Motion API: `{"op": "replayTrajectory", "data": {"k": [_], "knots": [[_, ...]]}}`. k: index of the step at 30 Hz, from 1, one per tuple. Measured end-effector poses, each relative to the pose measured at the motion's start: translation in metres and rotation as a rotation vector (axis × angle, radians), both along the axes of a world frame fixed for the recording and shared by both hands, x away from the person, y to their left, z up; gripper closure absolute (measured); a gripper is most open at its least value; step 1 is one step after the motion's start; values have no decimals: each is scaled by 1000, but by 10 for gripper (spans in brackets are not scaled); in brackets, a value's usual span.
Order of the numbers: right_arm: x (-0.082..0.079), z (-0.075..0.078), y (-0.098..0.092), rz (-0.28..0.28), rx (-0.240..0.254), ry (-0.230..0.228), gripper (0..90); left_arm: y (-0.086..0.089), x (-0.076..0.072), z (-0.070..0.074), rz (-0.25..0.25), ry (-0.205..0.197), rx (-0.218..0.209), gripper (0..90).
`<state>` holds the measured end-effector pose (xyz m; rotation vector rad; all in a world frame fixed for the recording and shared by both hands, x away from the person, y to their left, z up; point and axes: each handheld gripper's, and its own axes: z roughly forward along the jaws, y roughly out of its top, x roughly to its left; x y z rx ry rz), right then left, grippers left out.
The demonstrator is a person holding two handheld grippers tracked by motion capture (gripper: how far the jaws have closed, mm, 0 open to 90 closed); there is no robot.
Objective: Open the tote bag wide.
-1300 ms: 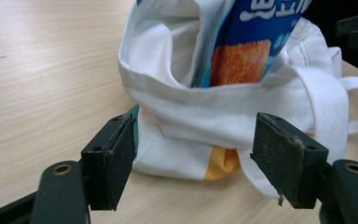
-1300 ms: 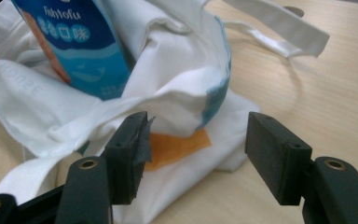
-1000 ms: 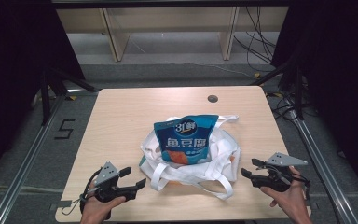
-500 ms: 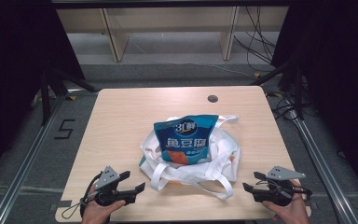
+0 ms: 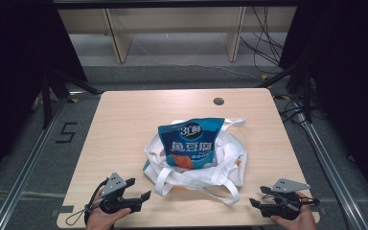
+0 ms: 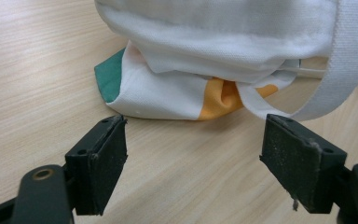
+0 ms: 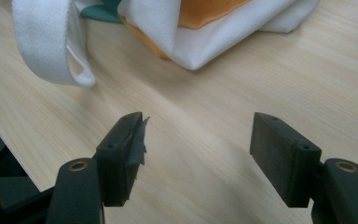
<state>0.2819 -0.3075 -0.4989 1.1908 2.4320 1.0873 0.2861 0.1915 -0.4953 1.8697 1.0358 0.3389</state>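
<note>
A white cloth tote bag [image 5: 220, 158] with green and orange patches lies in the middle of the wooden table [image 5: 124, 120]. A blue snack packet [image 5: 190, 143] rests on it. The bag's long white handles [image 5: 223, 191] trail toward the near edge. My left gripper [image 5: 138, 188] is at the near left, open, pointing at the bag's green corner [image 6: 109, 77], with nothing between its pads [image 6: 105, 158]. My right gripper [image 5: 258, 196] is at the near right, open and low over bare wood, a short way from a handle loop [image 7: 51, 42] and the bag's folded corner [image 7: 205, 46].
A round hole [image 5: 218, 101] is set in the table's far side. A floor mark reading 5 [image 5: 67, 132] lies left of the table. Wooden shelf legs [image 5: 117, 38] and cables [image 5: 268, 43] are beyond the far edge. Metal rails [image 5: 326, 158] run along both sides.
My right gripper has dropped lower and come back toward the table's near edge. The left gripper has hardly moved. The bag and packet lie as before.
</note>
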Motion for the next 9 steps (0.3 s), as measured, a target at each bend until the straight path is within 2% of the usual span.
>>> {"op": "replayTrajectory", "data": {"k": [1, 5, 6, 7, 9], "knots": [[0, 0, 1, 1, 8, 18, 360, 0, 0, 0, 4, 5, 0, 214], [1, 1, -2, -5, -24, -10, 360, 1, 0, 0, 15, 1, -3, 214], [1, 1, -2, -8, -22, -7, 360, 1, 0, -1, 17, 5, -3, 214], [0, 0, 0, -23, 13, -1, 361, 1, 1, -1, 13, 5, -2, 214], [1, 1, -2, -26, -2, 0, 360, 1, 0, -1, 18, 7, 9, 214]]}}
